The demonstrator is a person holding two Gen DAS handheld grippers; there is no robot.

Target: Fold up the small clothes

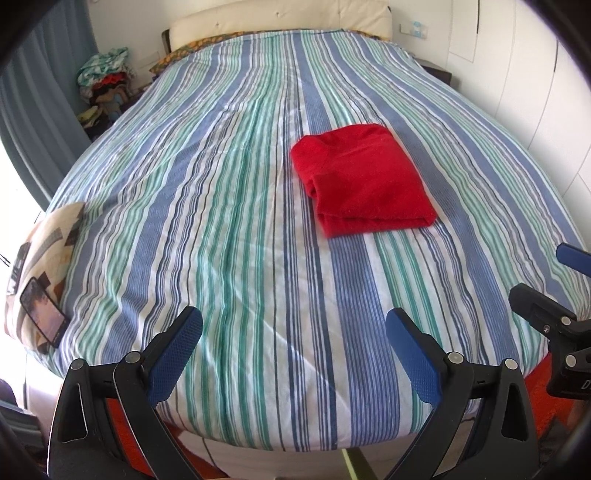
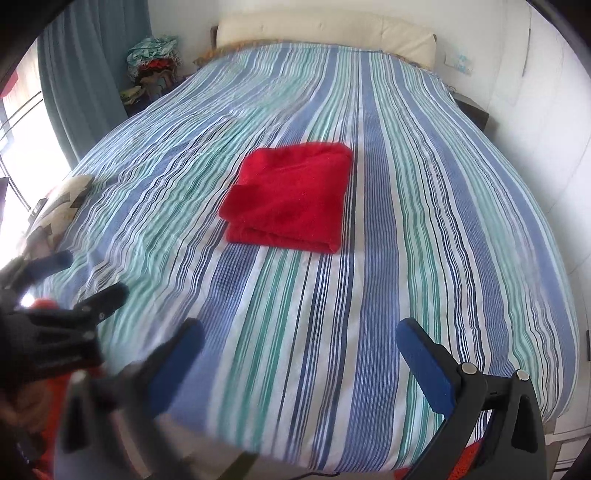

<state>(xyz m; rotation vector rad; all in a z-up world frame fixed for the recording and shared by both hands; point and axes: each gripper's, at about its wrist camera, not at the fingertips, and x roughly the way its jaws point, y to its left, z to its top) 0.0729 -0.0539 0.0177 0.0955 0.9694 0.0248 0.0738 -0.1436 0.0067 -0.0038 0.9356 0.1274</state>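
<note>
A red garment [image 1: 360, 179] lies folded into a neat rectangle on the striped bedspread [image 1: 221, 184], right of the bed's middle. It also shows in the right wrist view [image 2: 290, 195]. My left gripper [image 1: 293, 325] is open and empty, held above the bed's near edge, well short of the garment. My right gripper [image 2: 299, 334] is open and empty too, also near the foot of the bed. The right gripper shows at the right edge of the left wrist view [image 1: 546, 280]. The left gripper shows blurred at the left of the right wrist view [image 2: 66, 273].
A patterned cushion [image 1: 40, 266] with a phone [image 1: 42, 315] on it sits at the bed's left edge. A pile of clothes [image 1: 105, 79] stands by the curtain at the far left. A cream headboard [image 1: 280, 16] and white wardrobe doors [image 1: 535, 92] bound the bed.
</note>
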